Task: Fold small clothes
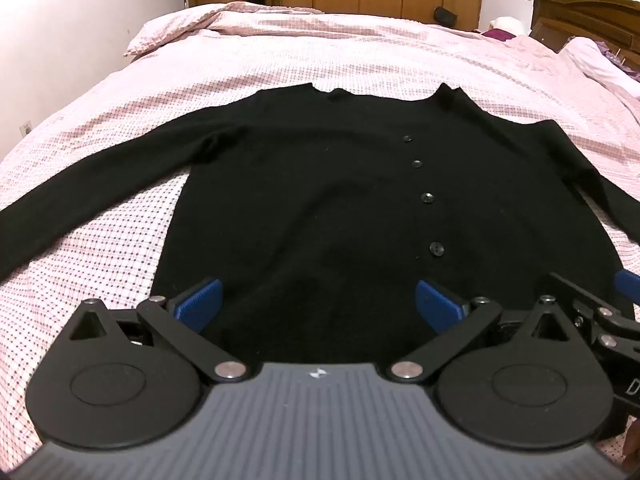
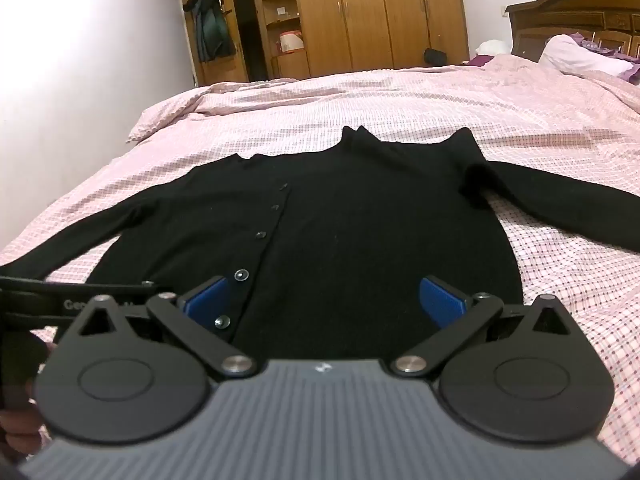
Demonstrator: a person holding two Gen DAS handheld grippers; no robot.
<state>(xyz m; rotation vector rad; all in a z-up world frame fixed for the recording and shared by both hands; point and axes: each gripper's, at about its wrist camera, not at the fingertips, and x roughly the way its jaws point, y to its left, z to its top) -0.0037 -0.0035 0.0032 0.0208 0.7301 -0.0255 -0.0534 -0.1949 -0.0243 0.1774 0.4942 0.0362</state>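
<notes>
From the left wrist, your left tool (image 1: 318,300) gaped wide and empty above the black cardigan (image 1: 320,184), spread flat on the bed (image 1: 320,52); a shallow pinch risked snagging the quilt. From the right wrist, your right tool (image 2: 324,300) gaped wide near the buttons (image 2: 241,275); uneven grabs would skew the fold.

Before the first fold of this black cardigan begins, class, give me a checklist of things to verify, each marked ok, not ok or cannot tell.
1. Cardigan lies flat, front up, on the bedspread: ok.
2. Both sleeves spread outward, left sleeve and right sleeve: ok.
3. Buttons fastened down the front: cannot tell.
4. Left gripper open, nothing between its pads: ok.
5. Right gripper open, nothing held: ok.
6. Hem nearest the grippers smooth: cannot tell, the gripper bodies hide it.
</notes>
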